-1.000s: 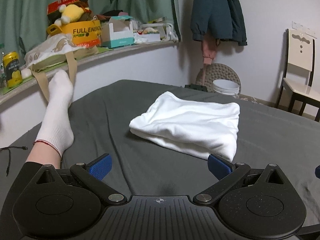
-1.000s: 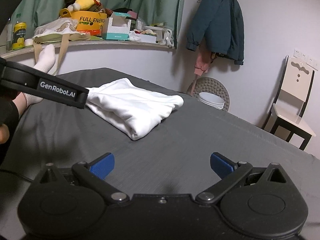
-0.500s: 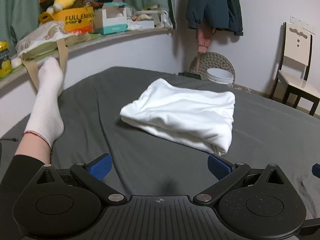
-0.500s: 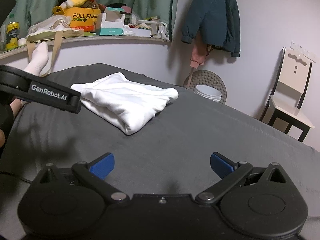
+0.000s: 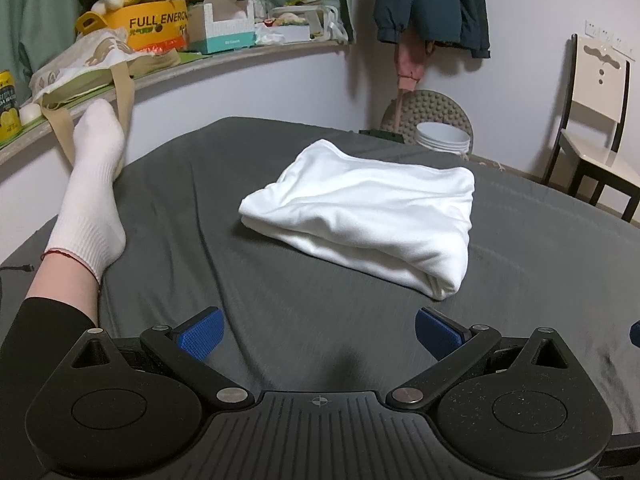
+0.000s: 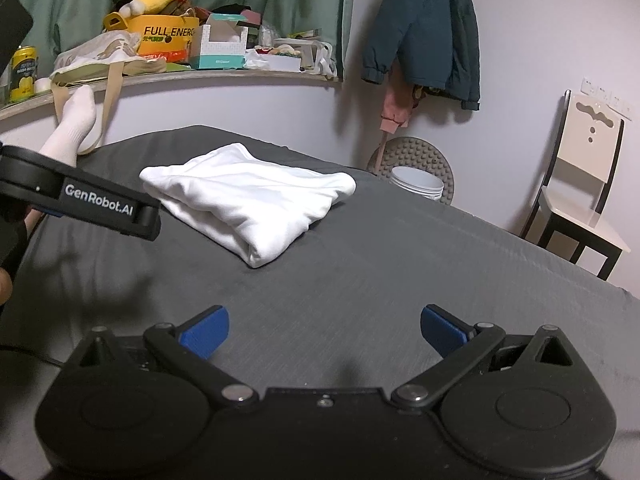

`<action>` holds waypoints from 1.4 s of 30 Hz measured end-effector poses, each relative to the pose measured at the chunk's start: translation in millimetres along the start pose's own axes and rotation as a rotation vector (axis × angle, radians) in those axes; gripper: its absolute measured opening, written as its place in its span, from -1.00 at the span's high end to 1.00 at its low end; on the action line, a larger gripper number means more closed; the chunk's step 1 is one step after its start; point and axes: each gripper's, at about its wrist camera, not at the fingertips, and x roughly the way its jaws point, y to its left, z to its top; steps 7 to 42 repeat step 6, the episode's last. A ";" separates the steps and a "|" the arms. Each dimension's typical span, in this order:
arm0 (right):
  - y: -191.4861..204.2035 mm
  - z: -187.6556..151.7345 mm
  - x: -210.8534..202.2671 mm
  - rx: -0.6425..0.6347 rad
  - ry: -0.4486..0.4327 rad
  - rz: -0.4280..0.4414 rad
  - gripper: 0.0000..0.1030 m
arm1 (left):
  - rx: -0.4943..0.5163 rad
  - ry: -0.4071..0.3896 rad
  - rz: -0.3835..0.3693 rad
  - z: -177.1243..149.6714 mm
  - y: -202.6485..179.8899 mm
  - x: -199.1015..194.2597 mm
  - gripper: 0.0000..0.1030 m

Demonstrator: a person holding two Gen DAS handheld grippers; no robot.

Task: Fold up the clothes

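Both my grippers, left gripper and right gripper, hang spread and empty short of the folded white garment on the bed; a careless regrasp might undo its loose folds.

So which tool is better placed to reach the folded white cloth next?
Probably left. The left tool, open, faces the folded white cloth just ahead. From the right tool, also open, the cloth lies farther off, to its left.

Counted: one folded white garment, two grippers, one chair, one socked foot, possibly three stacked bowls, one can.
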 end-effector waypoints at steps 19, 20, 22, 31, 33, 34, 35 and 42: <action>-1.0 -0.1 1.5 0.005 0.009 -0.001 -1.00 | 0.007 0.004 -0.003 -0.3 -1.0 1.1 -0.99; -1.0 -0.1 1.5 0.005 0.009 -0.001 -1.00 | 0.007 0.004 -0.003 -0.3 -1.0 1.1 -0.99; -1.0 -0.1 1.5 0.005 0.009 -0.001 -1.00 | 0.007 0.004 -0.003 -0.3 -1.0 1.1 -0.99; -1.0 -0.1 1.5 0.005 0.009 -0.001 -1.00 | 0.007 0.004 -0.003 -0.3 -1.0 1.1 -0.99; -1.0 -0.1 1.5 0.005 0.009 -0.001 -1.00 | 0.007 0.004 -0.003 -0.3 -1.0 1.1 -0.99; -1.0 -0.1 1.5 0.005 0.009 -0.001 -1.00 | 0.007 0.004 -0.003 -0.3 -1.0 1.1 -0.99; -1.0 -0.1 1.5 0.005 0.009 -0.001 -1.00 | 0.007 0.004 -0.003 -0.3 -1.0 1.1 -0.99; -1.0 -0.1 1.5 0.005 0.009 -0.001 -1.00 | 0.007 0.004 -0.003 -0.3 -1.0 1.1 -0.99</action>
